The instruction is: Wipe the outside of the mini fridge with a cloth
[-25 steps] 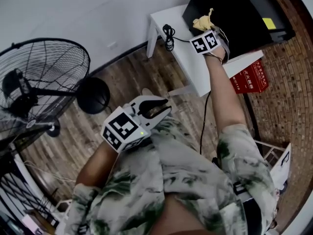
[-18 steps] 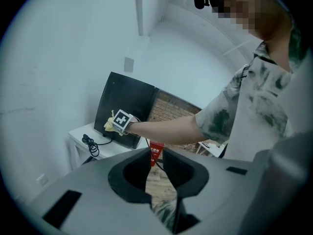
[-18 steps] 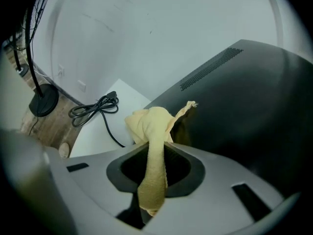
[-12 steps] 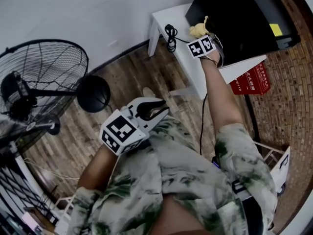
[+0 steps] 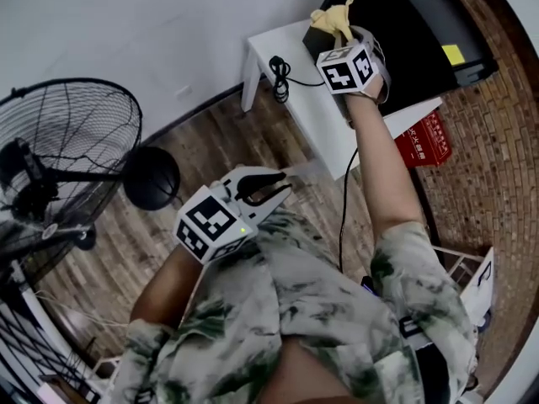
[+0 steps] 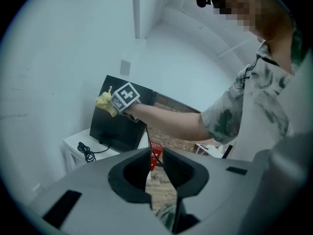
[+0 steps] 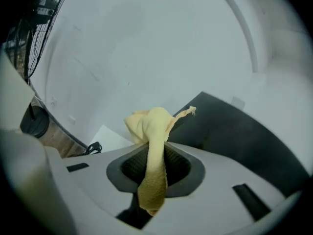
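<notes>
**Right gripper** (image 5: 337, 39) (image 7: 154, 166): fingers closed on a yellow cloth (image 5: 331, 19) (image 7: 150, 131). The cloth runs as a twisted strip down between the two pads and bunches in a loose wad beyond the tips. This gripper is held out at arm's length, up at the fridge

**Yellow cloth**: the wad sits at the fridge's corner on the wall side. Whether it presses on the surface cannot be told

**Mini fridge** (image 5: 404, 15) (image 7: 234, 136) (image 6: 115, 131): black, standing on a low white table (image 5: 312, 108) against the pale wall. There is a yellow sticker on its right part in the head view

**Left gripper** (image 5: 271, 188) (image 6: 156, 166): fingers a narrow gap apart with nothing between them; floor and a red box show through the slit. It is held close in front of the person's patterned shirt, well apart from the fridge

**Black cable** (image 5: 278, 66): coiled on the table's left end, just beside the fridge

**Red box** (image 5: 425, 137): on the floor by the table, printed with white characters

**Pedestal fan** (image 5: 59, 167): black, on the wood floor at left, well apart from the table
</notes>
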A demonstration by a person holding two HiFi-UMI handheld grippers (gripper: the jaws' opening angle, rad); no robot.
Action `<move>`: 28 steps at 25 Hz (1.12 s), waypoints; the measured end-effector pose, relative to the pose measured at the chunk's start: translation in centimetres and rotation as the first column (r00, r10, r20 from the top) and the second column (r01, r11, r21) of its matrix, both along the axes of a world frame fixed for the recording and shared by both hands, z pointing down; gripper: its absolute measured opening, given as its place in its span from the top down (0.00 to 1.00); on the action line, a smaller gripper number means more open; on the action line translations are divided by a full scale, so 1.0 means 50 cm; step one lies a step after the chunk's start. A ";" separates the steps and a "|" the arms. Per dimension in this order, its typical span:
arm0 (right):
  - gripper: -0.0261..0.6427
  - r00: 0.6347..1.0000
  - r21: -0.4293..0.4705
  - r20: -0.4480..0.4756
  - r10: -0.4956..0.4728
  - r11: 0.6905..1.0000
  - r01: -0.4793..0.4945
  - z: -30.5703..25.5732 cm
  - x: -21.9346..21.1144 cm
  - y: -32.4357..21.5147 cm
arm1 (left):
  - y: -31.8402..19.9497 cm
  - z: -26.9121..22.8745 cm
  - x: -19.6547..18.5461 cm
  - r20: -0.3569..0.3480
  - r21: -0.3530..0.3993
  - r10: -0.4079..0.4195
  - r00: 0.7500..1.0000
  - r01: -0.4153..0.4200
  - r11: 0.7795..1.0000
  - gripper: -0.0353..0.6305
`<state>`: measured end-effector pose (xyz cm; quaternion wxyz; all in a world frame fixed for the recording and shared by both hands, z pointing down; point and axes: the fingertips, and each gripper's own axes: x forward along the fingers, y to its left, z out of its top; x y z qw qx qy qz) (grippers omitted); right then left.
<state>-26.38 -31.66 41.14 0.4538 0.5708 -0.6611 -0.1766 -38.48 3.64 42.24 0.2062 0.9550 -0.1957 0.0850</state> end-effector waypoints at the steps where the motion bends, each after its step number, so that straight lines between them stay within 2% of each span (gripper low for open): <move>1: 0.83 1.000 0.032 0.002 -0.009 0.999 0.009 -0.040 -0.009 -0.002 | 0.000 -0.003 0.003 -0.002 0.004 0.005 1.000 -0.005 1.000 0.82; 7: 0.83 0.999 0.165 -0.037 -0.010 0.986 0.016 -0.216 -0.022 -0.033 | -0.001 -0.016 0.014 -0.014 0.022 0.018 1.000 -0.017 1.000 0.82; 13: 0.83 0.994 0.231 -0.107 0.037 0.973 -0.012 -0.296 -0.015 -0.072 | 0.003 -0.012 0.002 -0.021 0.024 0.002 1.000 -0.001 1.000 0.82; 20: 0.83 0.986 0.172 -0.158 0.062 0.984 -0.034 -0.235 -0.007 -0.127 | -0.007 -0.005 -0.020 -0.025 0.006 -0.047 0.999 0.047 0.999 0.82; 28: 0.83 0.982 0.068 -0.178 0.062 0.996 -0.051 -0.101 -0.005 -0.151 | -0.022 0.011 -0.043 -0.021 -0.016 -0.094 0.995 0.093 0.996 0.82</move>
